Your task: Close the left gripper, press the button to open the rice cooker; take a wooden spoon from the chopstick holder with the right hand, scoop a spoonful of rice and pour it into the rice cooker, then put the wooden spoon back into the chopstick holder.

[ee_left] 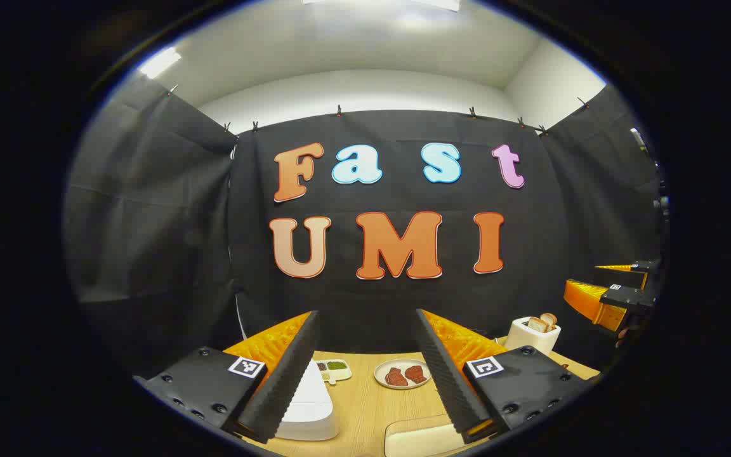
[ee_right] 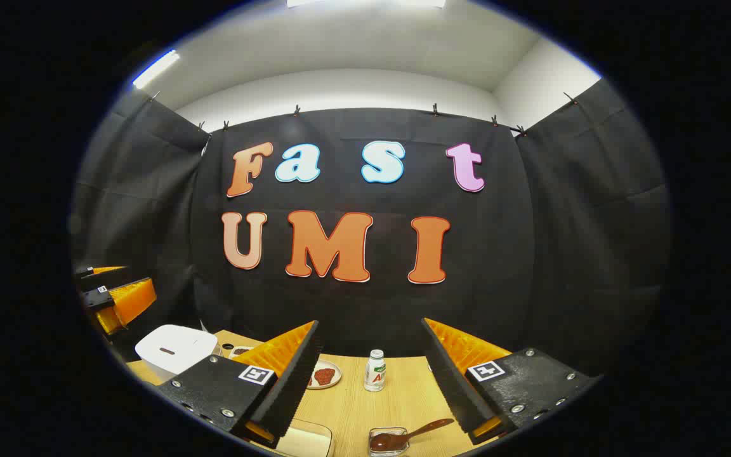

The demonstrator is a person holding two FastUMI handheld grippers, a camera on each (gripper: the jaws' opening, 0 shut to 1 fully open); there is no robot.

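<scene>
Both the left tongs [ee_left: 365,374] and right tongs [ee_right: 372,381] are spread; pressing the rice cooker [ee_right: 175,348] button this way could miss.

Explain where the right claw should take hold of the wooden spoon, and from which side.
Grip the wooden spoon by its slim handle, which juts out to the right of the small clear dish holding its bowl. Probably lower the open right claw from above, fingers astride the handle.

Your pale wood-grain surface [ee_right: 403,393] carries a white, smooth-lidded rice cooker [ee_right: 175,346], a brown wooden spoon [ee_right: 413,433], a white round plate [ee_left: 401,374] of reddish-brown pieces, and a white toaster [ee_left: 532,334].
</scene>
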